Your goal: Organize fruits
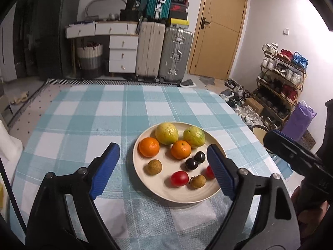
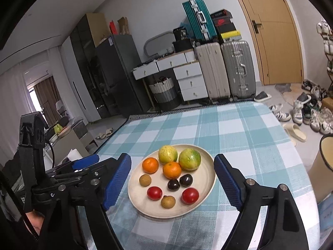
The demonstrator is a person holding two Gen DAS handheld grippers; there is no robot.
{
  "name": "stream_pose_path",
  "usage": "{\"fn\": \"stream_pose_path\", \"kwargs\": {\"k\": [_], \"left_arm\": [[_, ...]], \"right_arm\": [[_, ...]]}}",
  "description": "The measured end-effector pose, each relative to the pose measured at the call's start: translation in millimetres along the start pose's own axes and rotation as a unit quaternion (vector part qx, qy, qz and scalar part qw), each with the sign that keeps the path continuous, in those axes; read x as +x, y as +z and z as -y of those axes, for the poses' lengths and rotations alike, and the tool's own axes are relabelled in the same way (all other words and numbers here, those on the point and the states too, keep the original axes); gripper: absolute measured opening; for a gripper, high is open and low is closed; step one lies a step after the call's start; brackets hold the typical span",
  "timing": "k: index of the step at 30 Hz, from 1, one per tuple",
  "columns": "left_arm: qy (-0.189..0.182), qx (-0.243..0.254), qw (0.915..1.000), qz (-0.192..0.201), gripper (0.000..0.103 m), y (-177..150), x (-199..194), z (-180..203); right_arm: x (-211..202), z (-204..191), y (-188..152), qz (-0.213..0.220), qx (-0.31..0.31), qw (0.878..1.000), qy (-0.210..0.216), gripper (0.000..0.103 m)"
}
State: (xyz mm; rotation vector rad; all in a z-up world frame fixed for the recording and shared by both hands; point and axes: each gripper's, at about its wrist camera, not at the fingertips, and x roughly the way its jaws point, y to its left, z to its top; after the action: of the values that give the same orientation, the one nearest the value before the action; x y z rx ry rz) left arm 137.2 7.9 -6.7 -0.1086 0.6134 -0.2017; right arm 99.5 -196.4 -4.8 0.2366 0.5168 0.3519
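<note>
A cream plate [image 1: 158,189] [image 2: 137,198] sits on the checked tablecloth. It holds two yellow-green guavas [image 1: 166,133] [image 2: 189,159], two oranges [image 1: 149,147] [image 2: 172,169], two dark plums [image 1: 191,164] [image 2: 173,184], two red tomatoes [image 1: 179,178] [image 2: 190,195] and two brown longans [image 1: 153,167] [image 2: 168,201]. My left gripper [image 1: 164,170] is open and empty, just above the plate's near-left side; it also shows in the right wrist view [image 2: 83,164]. My right gripper [image 2: 172,185] is open and empty, straddling the plate; it also shows in the left wrist view [image 1: 291,154].
The table [image 1: 93,112] [image 2: 239,125] is covered by a blue-and-white checked cloth. Suitcases [image 1: 164,52], white drawers [image 1: 122,54] and a door [image 1: 220,27] stand behind. A shoe rack [image 1: 281,79] and a stool [image 2: 324,156] are to the right.
</note>
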Motion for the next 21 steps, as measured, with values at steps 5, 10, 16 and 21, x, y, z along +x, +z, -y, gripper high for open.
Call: {"fn": "stream_pose_path", "kwargs": {"k": [5,10,16,21], "left_arm": [[0.026,0.005,0.9984,0.049,0.103,-2.9,-25.9,-1.6],[0.041,0.023,0.9954,0.084,0.103,-9.6,-46.1,-1.2],[0.030,0.038,0.9925,0.113,0.103,-24.6,-62.2,0.0],[0.023,0.052,0.9890,0.136,0.103,-40.1,-68.9,2.1]], "right_arm": [[-11.0,-5.8,-0.5,0.004,0.001,1.000,0.003,0.090],[-22.0,-16.0,-4.6,0.028,-0.023,0.999,-0.010,0.098],[-29.5,-32.3,-16.1,0.051,-0.066,0.996,-0.016,0.101],[-33.6,-39.0,-30.9,0.076,-0.091,0.992,-0.033,0.103]]}}
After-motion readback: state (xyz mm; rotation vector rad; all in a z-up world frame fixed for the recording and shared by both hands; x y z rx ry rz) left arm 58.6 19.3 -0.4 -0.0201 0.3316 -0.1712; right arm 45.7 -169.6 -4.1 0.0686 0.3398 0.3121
